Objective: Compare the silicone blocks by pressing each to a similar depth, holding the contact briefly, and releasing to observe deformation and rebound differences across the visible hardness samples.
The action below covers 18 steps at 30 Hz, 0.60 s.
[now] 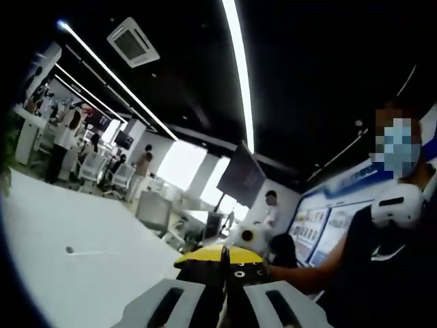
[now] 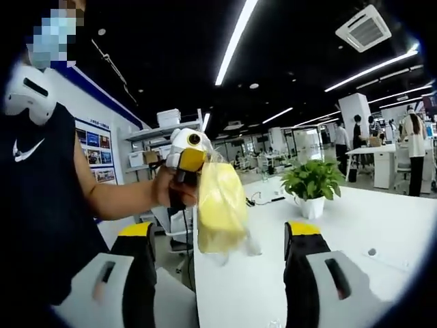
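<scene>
A yellow silicone block in a clear plastic bag (image 2: 220, 201) hangs in the air over the near edge of a white table (image 2: 355, 225). The left gripper (image 2: 186, 162), held in a person's hand, is shut on the top of the bag. In the left gripper view its yellow-tipped jaws (image 1: 224, 256) are pressed together, and the bag is hidden behind them. My right gripper (image 2: 218, 236) is open, its two yellow-tipped jaws standing wide apart on either side of the hanging bag and below its top, touching nothing. The right gripper (image 1: 254, 238) also shows just beyond the left jaws.
A potted green plant (image 2: 313, 183) in a white pot stands on the table behind the bag. A small dark object (image 2: 371, 251) lies on the tabletop at the right. The person (image 2: 41, 171) holding the grippers stands at the left. Desks, chairs and other people fill the office behind.
</scene>
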Each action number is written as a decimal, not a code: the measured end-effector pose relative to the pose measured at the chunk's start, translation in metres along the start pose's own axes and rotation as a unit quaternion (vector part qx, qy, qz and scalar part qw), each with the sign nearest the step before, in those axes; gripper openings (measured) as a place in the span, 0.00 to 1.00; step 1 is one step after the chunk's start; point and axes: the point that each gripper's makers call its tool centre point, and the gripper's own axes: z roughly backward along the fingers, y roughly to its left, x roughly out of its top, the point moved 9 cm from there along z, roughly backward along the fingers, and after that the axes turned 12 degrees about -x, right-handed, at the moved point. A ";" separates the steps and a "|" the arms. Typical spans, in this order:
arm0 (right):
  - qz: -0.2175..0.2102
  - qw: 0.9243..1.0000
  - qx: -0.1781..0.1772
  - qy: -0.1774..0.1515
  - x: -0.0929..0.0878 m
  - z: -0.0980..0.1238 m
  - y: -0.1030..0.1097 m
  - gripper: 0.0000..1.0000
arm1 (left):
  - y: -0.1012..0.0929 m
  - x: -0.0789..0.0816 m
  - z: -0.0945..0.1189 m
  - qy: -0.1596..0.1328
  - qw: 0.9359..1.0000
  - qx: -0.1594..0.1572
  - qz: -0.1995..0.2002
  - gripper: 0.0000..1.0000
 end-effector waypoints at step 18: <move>-0.037 0.998 0.020 -0.057 0.014 0.000 0.008 0.46 | -0.014 0.006 -0.015 -0.005 1.000 -0.021 0.005 0.00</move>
